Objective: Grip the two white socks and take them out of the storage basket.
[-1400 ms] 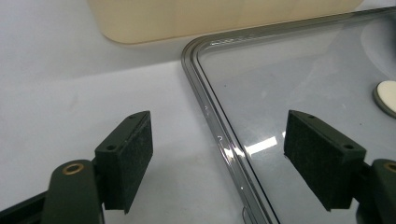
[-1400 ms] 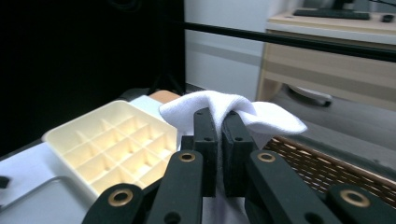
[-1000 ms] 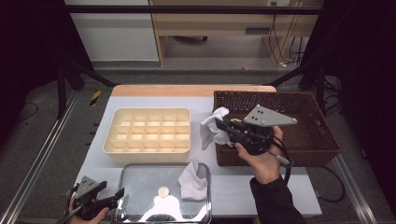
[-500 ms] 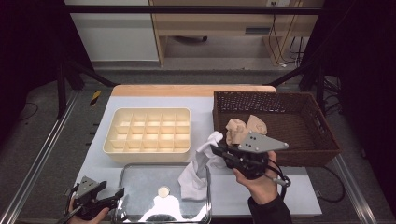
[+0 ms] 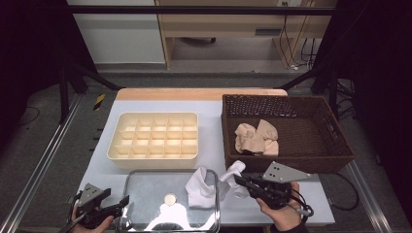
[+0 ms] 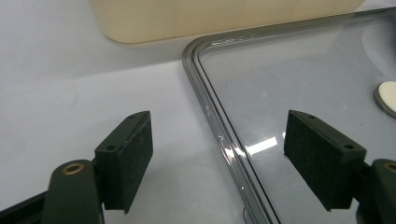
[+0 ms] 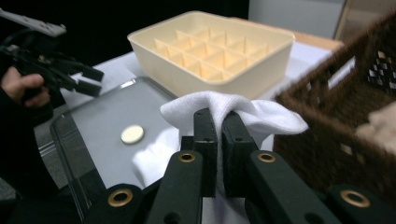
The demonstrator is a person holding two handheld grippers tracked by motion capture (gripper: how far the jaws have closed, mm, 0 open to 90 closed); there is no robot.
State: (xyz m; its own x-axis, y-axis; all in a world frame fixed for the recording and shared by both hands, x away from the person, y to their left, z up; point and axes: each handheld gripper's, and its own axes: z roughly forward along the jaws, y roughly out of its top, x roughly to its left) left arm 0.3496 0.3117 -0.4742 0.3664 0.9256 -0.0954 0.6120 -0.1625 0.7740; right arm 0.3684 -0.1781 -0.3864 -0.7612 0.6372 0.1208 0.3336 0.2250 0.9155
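Now the right gripper (image 7: pixel 215 122) pinches the white sock (image 7: pixel 233 109) between nearly closed jaws, its loose end draping onto the glass tray (image 5: pixel 141 187).

Soft white cloth sock (image 5: pixel 206 187), glossy metal tray (image 5: pixel 145 191).

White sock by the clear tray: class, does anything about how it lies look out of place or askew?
Yes: the white sock is crumpled, draped over the clear tray's right rim, pinched in the right gripper.

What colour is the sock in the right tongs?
White; the sock shows best in the right gripper view, pinched by the right tongs.
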